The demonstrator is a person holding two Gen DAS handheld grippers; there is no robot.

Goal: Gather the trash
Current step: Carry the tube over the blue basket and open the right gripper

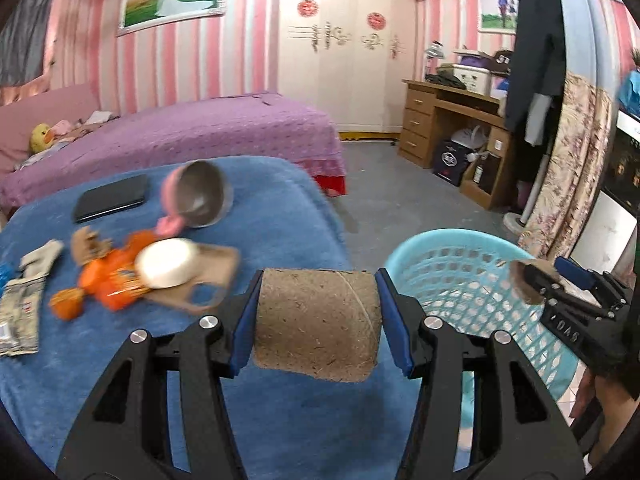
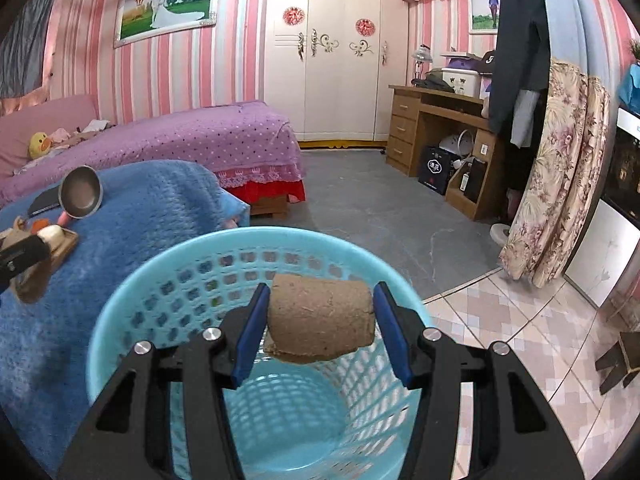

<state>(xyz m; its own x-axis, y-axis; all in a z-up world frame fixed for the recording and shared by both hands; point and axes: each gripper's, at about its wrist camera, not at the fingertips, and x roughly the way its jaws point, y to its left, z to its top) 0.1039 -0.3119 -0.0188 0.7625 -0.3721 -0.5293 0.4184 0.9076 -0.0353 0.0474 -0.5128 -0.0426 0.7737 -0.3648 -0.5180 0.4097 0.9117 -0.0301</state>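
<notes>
1. A blue fleece-covered table [image 1: 280,208] fills the lower left of the left wrist view.
2. On it lie a black phone [image 1: 110,199], a tipped metal pan [image 1: 202,196] and an orange wrapper [image 1: 108,286].
3. Crumpled packets [image 1: 22,308] sit at its left edge.

Left gripper [image 1: 318,320] clamped on a load, right gripper [image 2: 320,328] likewise clamped, both angled downward

A brown cardboard tube [image 1: 316,324] lies crosswise between the left tongs [image 1: 318,320]; another tube [image 2: 322,318] sits between the right tongs [image 2: 320,328], above the blue basket [image 2: 160,280].
</notes>
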